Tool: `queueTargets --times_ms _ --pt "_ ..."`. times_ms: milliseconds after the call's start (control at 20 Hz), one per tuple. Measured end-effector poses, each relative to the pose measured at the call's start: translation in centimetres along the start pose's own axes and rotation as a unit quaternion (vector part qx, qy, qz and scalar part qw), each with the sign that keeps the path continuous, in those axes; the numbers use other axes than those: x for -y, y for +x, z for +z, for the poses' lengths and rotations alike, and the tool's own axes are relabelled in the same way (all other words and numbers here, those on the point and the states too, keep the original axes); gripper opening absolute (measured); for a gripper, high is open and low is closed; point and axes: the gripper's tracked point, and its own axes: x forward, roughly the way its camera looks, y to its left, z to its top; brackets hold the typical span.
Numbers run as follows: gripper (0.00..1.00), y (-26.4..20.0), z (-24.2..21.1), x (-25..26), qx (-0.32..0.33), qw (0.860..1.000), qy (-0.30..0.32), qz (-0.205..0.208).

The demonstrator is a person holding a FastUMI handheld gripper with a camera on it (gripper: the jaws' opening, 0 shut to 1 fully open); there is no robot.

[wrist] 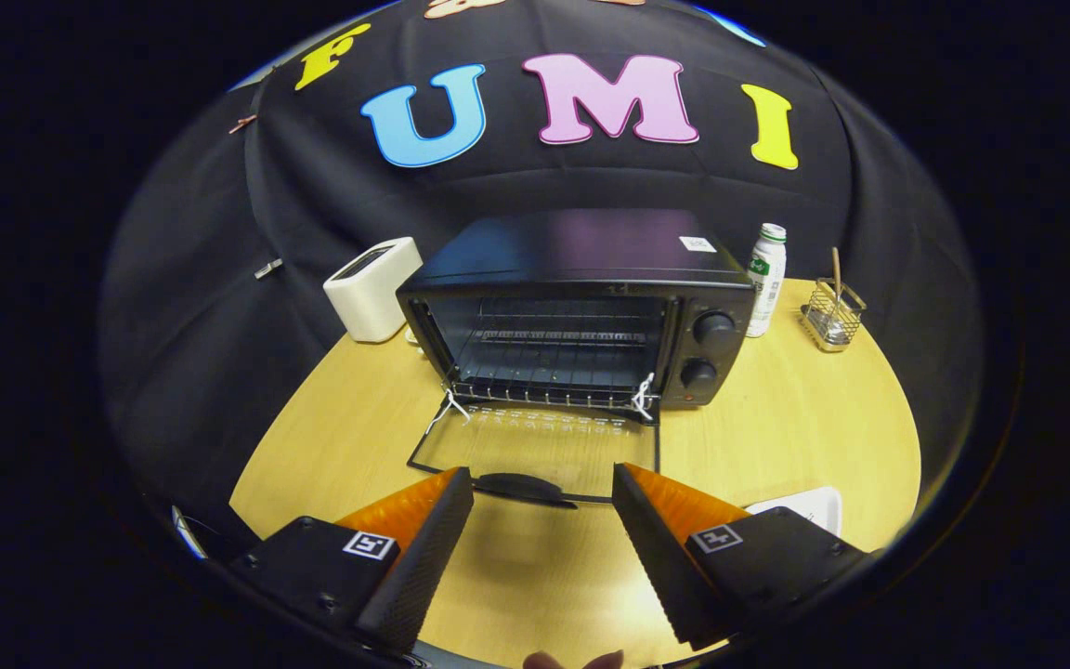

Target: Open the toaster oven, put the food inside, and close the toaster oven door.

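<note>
The tool (542,492) is spread wide and holds nothing, its fingers flanking the handle (524,487) of the toaster oven (581,307) door, folded down onto the surface (776,418). The bottle (766,279) label is unreadable.

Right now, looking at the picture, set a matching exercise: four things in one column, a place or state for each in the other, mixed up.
Things:
1. oven door
2. white toaster
3. bottle
4. gripper

Places or states:
A. beside the oven's knobs
B. open, holding nothing
C. folded down flat on the table
D. by the oven's other side, away from the knobs

Pairs: 1-C, 2-D, 3-A, 4-B
</note>
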Motion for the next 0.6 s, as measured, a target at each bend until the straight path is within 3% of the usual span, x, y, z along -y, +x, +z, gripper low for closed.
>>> queueTargets --times_ms 600 --pt "1.0 -6.0 -5.7 18.7 -0.152 0.988 -0.001 -0.042"
